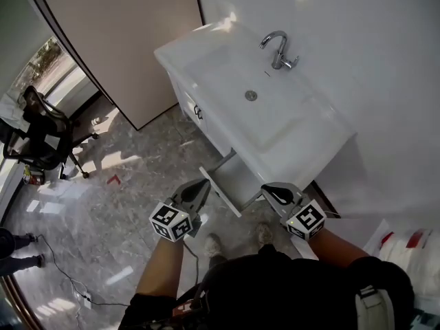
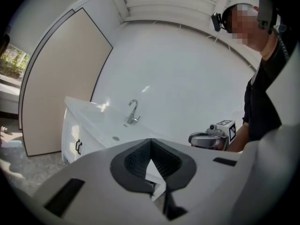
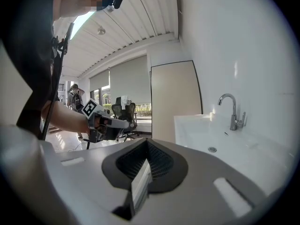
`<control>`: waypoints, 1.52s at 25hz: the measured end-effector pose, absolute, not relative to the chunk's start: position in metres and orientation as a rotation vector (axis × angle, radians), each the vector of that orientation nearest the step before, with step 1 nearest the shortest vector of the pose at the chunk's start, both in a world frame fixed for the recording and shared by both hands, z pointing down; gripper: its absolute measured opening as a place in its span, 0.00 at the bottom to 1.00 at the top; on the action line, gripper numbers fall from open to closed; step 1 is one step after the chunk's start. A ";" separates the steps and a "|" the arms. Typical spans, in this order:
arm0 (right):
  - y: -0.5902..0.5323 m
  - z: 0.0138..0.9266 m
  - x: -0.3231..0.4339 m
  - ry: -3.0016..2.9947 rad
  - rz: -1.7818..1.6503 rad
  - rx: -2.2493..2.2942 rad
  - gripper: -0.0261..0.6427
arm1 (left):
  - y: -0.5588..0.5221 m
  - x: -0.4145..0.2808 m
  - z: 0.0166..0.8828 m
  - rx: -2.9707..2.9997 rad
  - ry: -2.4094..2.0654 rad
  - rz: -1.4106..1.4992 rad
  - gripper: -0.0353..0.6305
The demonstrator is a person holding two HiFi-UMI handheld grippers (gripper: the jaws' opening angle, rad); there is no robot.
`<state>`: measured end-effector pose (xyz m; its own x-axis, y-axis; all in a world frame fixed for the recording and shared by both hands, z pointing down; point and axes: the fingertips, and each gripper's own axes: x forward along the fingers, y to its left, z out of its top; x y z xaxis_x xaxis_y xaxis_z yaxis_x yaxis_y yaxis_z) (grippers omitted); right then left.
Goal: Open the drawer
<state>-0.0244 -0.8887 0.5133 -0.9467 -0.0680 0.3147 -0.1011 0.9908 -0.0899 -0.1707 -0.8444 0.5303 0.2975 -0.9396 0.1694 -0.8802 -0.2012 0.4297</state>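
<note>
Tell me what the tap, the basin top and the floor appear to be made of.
Tap: polished, chrome-look metal, with mirror-bright highlights along its curve.
Basin top: glossy white, probably ceramic or cast resin. It looks like one seamless moulded piece and catches glare at the far corner.
Floor: grey veined stone or stone-look tile, polished, since it reflects bright patches of light.

The drawer [image 1: 232, 182] stands open under the sink [image 1: 206, 40].
</note>
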 end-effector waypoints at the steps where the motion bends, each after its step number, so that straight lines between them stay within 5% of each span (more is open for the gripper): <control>1: -0.894 0.503 -0.022 -2.827 0.149 0.135 0.04 | -0.846 -0.170 0.513 2.145 -1.630 -0.192 0.06; 15: -0.955 0.377 0.027 -2.896 0.139 0.269 0.04 | -0.850 -0.142 0.346 2.264 -1.741 -0.285 0.06; 38: -0.985 0.323 0.042 -2.931 0.120 0.327 0.04 | -0.832 -0.131 0.289 2.332 -1.852 -0.315 0.06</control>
